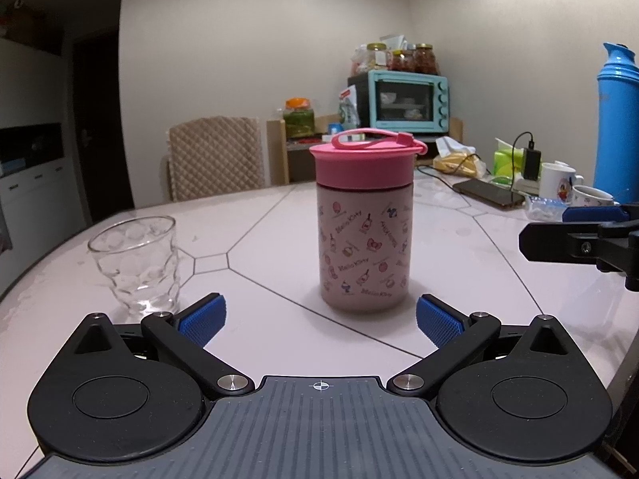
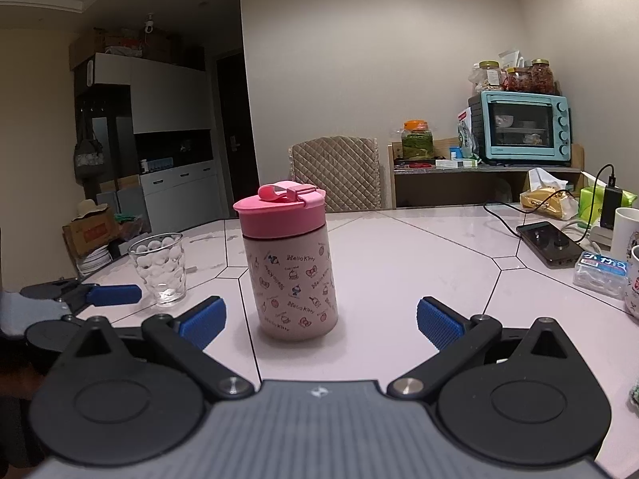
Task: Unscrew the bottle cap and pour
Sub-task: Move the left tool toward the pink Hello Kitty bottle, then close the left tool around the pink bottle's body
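the bottle [image 1: 364, 239] stands upright mid-desk, dead ahead of your left hand-held gripper [image 1: 320, 319], fingers spread wide with nothing between them. your right hand-held gripper [image 2: 321, 321] is just as wide and empty, bottle [image 2: 293, 275] a touch left of its centre line.

here's how it should handle, by my read: the body looks smooth and printed, likely slick, stiff enough to take a firm squeeze. weight you can't tell, since the fill is hidden, so expect some heft. clamp the body low to mid with the left, below the pink band. the cap [image 1: 362, 163] is broad and pink, its straight side wall the place for the right gripper's pads; keep off the loop strap [image 1: 367, 137] lying on top, it looks soft and would give.

the glass [image 1: 135, 263] sits to the left, near your left finger [image 1: 203, 317] but apart from the bottle. thin and fragile, i'd say, and light enough to skid if nudged.

room now: the desk [image 1: 459, 279] is bare between bottle and glass, a good lane for the pour. clutter sits well off to the right: phone [image 2: 549, 243], mugs, cable. the near left desk edge curves in close behind the glass, so don't push it that way.
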{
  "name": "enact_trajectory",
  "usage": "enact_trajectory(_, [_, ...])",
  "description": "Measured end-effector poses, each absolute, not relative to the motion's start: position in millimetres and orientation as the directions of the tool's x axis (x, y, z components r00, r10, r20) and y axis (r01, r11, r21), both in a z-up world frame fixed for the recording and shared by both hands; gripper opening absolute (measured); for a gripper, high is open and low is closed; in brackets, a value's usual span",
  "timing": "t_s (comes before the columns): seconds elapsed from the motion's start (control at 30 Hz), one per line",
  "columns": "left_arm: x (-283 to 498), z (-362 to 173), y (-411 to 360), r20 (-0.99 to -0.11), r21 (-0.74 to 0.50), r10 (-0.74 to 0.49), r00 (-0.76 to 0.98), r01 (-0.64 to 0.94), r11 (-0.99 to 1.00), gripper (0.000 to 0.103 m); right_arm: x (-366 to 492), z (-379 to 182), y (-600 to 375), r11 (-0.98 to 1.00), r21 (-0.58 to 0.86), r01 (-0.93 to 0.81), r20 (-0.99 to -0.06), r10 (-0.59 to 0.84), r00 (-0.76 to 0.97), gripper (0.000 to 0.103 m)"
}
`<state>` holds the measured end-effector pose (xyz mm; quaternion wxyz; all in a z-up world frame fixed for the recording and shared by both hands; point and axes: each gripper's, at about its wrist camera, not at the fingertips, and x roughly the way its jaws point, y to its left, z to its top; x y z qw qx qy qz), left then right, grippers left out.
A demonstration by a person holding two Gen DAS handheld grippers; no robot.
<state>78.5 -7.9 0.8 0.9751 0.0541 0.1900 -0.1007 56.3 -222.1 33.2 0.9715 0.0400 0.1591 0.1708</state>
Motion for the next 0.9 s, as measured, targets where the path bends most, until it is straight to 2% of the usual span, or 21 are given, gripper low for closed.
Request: enact_trajectory(0.9, [114.3,-2.5,-11.2,-0.365,0.118,-0.229,0.902,0.289,0.950,0.103,79.7,43.0,-217.8,0.932,0.131,-0.338,-0.268,0.362,0.893,0.103])
